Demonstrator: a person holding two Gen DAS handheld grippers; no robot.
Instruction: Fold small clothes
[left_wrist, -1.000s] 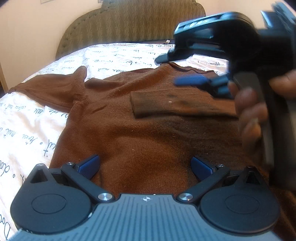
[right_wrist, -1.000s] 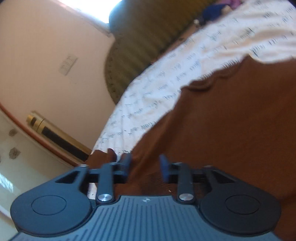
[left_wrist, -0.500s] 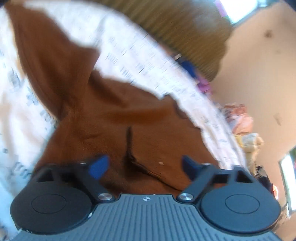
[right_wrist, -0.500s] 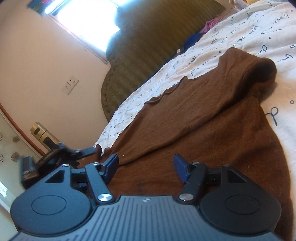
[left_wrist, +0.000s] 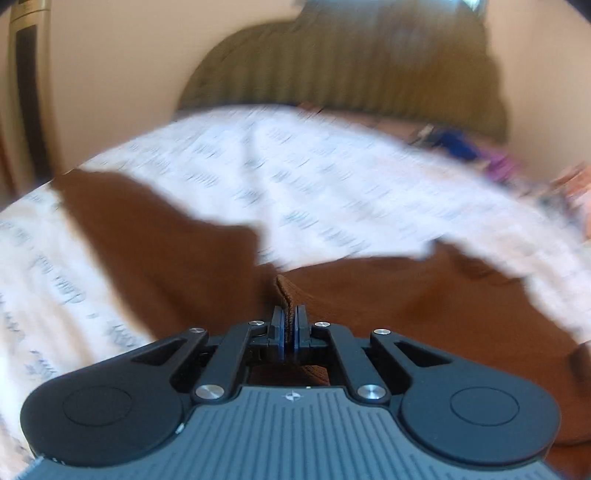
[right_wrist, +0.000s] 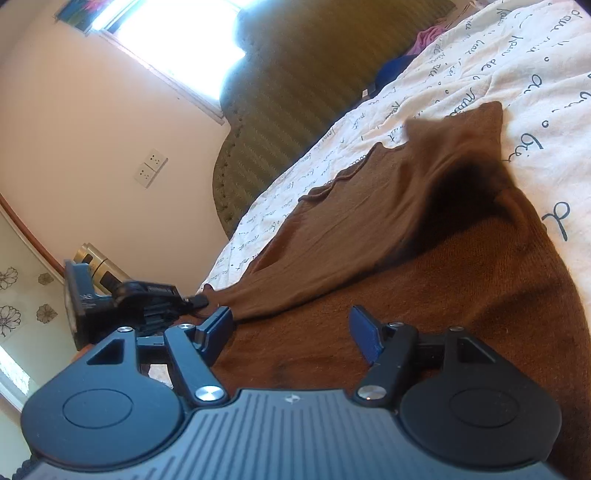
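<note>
A brown knit sweater (left_wrist: 388, 295) lies spread on the bed. My left gripper (left_wrist: 289, 314) is shut on a fold of its edge, which sticks up between the blue pads. In the right wrist view the left gripper (right_wrist: 197, 301) sits at the left and holds the end of a sleeve (right_wrist: 332, 254), which is stretched across the sweater's body (right_wrist: 461, 306). My right gripper (right_wrist: 291, 319) hovers low over the body. Its jaws are opening, and nothing is pinched between them.
The bed has a white sheet with handwriting print (right_wrist: 535, 85) and a ribbed olive headboard (right_wrist: 295, 103). Blue and pink clothes (left_wrist: 476, 155) lie by the headboard. A gold cylinder (right_wrist: 92, 258), wall sockets (right_wrist: 150, 168) and a bright window (right_wrist: 177, 40) are on the left.
My left gripper went from wide open to shut on the sweater's edge and swung left. The sleeve is now drawn out across the body. My right gripper's jaws spread wider.
</note>
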